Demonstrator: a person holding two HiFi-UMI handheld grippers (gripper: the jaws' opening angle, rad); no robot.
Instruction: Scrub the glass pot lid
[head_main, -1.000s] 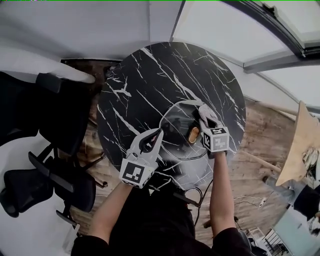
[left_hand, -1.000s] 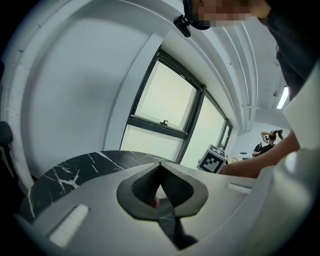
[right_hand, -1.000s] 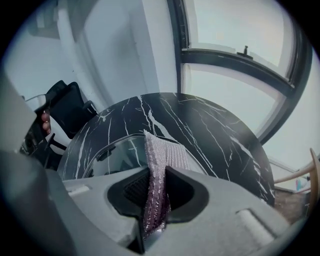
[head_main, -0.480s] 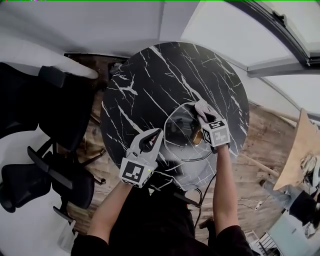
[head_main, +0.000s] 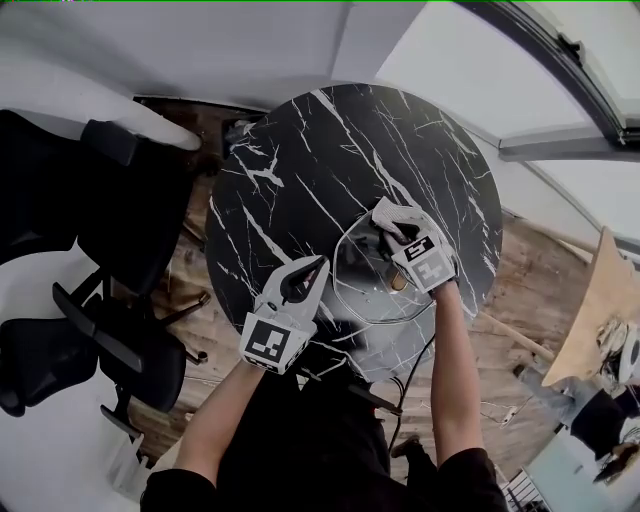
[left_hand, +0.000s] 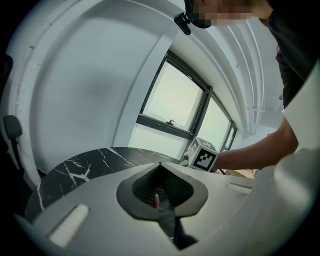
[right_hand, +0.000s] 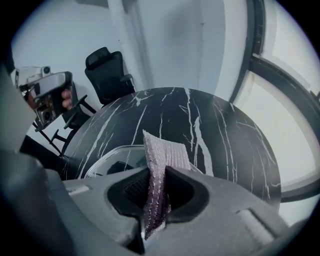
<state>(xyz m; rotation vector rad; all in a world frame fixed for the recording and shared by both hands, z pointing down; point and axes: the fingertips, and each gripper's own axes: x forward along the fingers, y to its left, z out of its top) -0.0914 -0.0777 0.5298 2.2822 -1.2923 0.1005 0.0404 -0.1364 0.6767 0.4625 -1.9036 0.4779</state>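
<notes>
Round marble table (head_main: 300, 170), black office chairs (head_main: 130, 200) crowding its left edge. The glass lid (head_main: 365, 290) lies flat near the table's near-right edge. Over its far rim sits the right gripper (head_main: 385, 218), clamped tight on a silvery scrubbing pad (right_hand: 162, 155); its marker cube covers most of the lid's tan knob (head_main: 398, 282). The left gripper (head_main: 312, 272), jaws pressed together, stands at the lid's left rim. The right gripper has slid from the knob toward the far rim.
</notes>
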